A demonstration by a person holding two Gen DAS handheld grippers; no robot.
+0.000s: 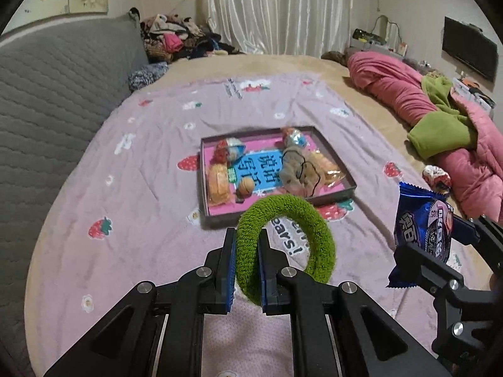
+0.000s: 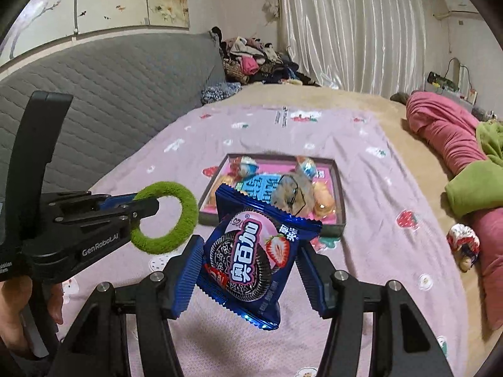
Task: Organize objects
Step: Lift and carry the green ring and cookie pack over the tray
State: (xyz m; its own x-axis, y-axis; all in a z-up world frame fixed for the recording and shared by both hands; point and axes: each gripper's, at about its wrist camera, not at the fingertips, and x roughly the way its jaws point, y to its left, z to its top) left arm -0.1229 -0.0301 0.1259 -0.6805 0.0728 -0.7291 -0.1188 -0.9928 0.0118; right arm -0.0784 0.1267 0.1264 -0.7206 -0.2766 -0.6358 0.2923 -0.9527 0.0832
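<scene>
Lilac strawberry bedspread (image 1: 147,144) is lying under everything, with the shallow tray (image 1: 336,157) resting near its middle. I am holding both loads in the air on the near side of that tray: my left gripper (image 1: 246,245) is pinching a green fuzzy ring (image 1: 317,235), and my right gripper (image 2: 248,267) is clamping a blue cookie packet (image 2: 251,251). I judge both are mid-carry; next I need to reach over the tray and release.
</scene>
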